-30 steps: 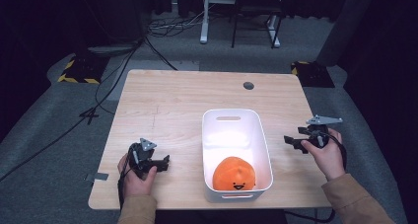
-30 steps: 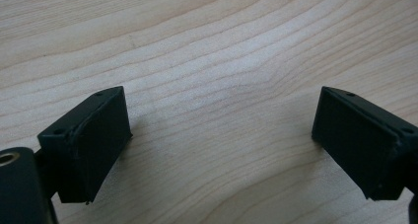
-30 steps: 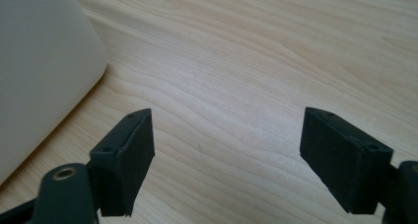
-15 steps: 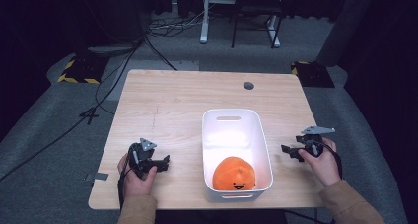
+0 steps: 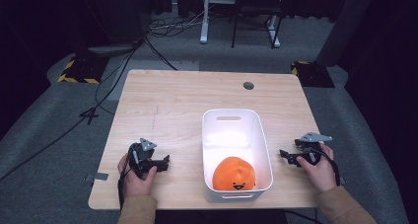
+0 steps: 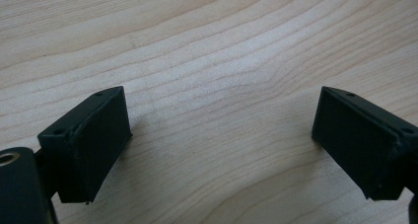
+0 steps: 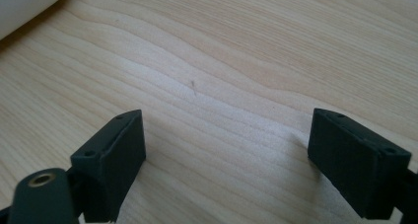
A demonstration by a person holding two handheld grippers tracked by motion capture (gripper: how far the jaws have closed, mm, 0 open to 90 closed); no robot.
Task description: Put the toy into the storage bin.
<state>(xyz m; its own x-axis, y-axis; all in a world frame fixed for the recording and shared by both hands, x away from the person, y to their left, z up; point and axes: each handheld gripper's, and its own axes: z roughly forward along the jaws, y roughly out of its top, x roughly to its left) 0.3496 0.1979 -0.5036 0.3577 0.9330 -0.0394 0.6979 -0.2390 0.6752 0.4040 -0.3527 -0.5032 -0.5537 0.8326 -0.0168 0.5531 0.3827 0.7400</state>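
Note:
An orange plush toy with a small face (image 5: 234, 173) lies in the near end of a white plastic bin (image 5: 236, 123) on the wooden table (image 5: 172, 100). My left gripper (image 5: 165, 161) rests low on the table left of the bin, open, jaws wide apart over bare wood (image 6: 222, 130). My right gripper (image 5: 285, 156) sits right of the bin, close to the table, also open with nothing between its jaws (image 7: 226, 150). A curved corner of the bin (image 7: 24, 4) shows at the top left of the right gripper view.
A round cable hole (image 5: 249, 85) sits near the table's far edge. Beyond the table are cables on the floor (image 5: 113, 71), a yellow-black striped base (image 5: 79, 68) and desk legs (image 5: 203, 17). The far half of the table is bare wood.
My right gripper has moved down and toward the near edge, settling low beside the bin. The left gripper and the plush toy have stayed put.

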